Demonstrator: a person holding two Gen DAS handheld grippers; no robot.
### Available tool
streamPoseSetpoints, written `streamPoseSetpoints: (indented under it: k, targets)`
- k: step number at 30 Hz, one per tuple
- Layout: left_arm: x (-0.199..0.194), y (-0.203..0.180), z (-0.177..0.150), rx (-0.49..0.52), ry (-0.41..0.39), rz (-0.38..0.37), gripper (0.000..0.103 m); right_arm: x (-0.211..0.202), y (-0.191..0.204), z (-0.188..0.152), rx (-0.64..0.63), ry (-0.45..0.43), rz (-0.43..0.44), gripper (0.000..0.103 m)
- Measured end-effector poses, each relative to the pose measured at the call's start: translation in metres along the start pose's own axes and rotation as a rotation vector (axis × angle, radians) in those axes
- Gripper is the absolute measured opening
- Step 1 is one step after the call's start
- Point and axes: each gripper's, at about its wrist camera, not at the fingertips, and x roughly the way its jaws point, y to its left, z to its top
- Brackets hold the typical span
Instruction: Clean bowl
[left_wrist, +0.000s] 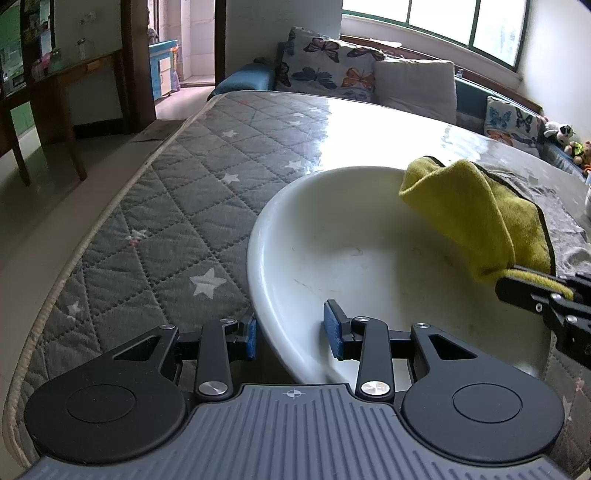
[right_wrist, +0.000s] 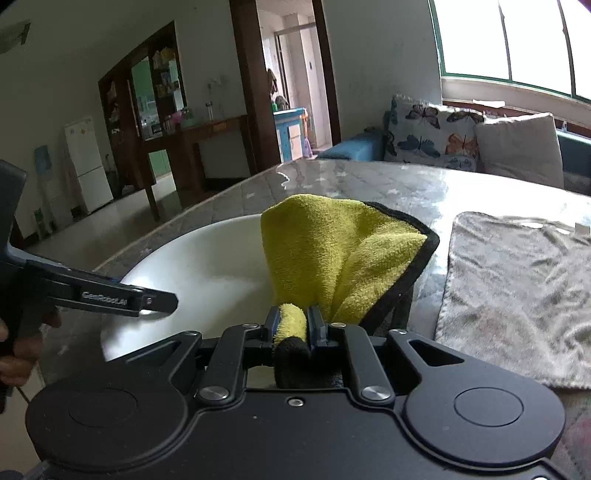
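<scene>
A quilted grey star-print table cover — seemingly under clear film — carries a white bowl; just beside the bowl, toward the window, lies a grey towel.

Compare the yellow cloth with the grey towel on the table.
The yellow cloth is bright, black-edged and bunched up, pinched in the right gripper over the white bowl. The grey towel is dull, looks larger and lies spread flat on the table, with nothing gripping it. Both are soft, fluffy fabric.
</scene>
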Motion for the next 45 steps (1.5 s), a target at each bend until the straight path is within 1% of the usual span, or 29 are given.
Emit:
streamPoseSetpoints:
  k: [9, 15, 26, 29, 38, 45]
  targets:
    - [0.002, 0.000, -0.003, -0.005, -0.005, 0.000, 0.037, -0.005, 0.018, -0.002, -0.002, 0.049, 0.034, 0.015]
    - [0.002, -0.002, -0.004, -0.004, -0.007, 0.003, 0.039, -0.006, 0.035, -0.005, -0.011, 0.074, 0.090, 0.015]
    - [0.001, -0.001, -0.003, -0.007, -0.007, 0.002, 0.039, -0.005, 0.049, -0.005, 0.025, 0.097, 0.183, 0.015]
    - [0.001, -0.001, -0.003, -0.008, -0.007, 0.001, 0.039, -0.007, 0.048, -0.005, 0.021, 0.094, 0.194, 0.015]
    - [0.000, 0.003, -0.003, -0.007, -0.006, -0.001, 0.039, -0.014, 0.036, -0.004, 0.032, 0.086, 0.167, 0.014]
    - [-0.001, 0.003, -0.003, -0.006, -0.006, -0.001, 0.039, -0.017, 0.026, -0.006, 0.017, 0.055, 0.116, 0.014]
